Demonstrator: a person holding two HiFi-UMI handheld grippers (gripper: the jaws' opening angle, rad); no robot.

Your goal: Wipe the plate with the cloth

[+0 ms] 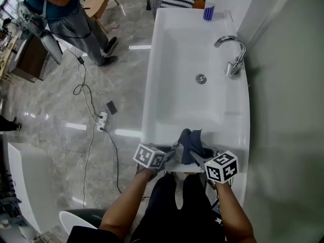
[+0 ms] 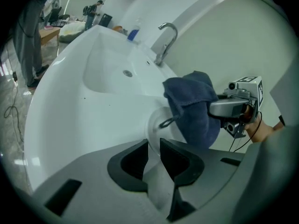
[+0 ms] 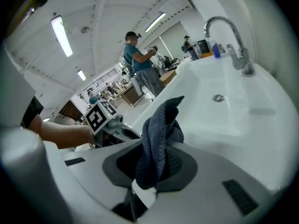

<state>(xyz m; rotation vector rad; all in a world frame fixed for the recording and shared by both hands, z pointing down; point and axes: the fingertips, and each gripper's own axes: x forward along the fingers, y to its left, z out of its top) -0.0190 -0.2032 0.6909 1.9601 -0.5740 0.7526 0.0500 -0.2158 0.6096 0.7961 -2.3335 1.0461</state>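
White sink (image 1: 167, 59) just ahead of right gripper (image 1: 198, 158); drain (image 1: 201, 78) mid-basin, chrome faucet (image 1: 233, 52) farther right, blue bottle (image 1: 208, 9) at far end. Person (image 1: 66, 14) standing far left.

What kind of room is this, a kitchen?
Probably a lab or workshop hall, not a home kitchen: a white sink with a faucet stands beside an open floor with trailing cables, and a person stands by a wooden desk.

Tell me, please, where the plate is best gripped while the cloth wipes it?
Probably by the plate's thin rim at the near edge, coming in from the person's side, as the left gripper does. The plate is flat and meets the jaws edge-on, so the rim fits between them. That leaves its face open to the cloth in the right gripper.
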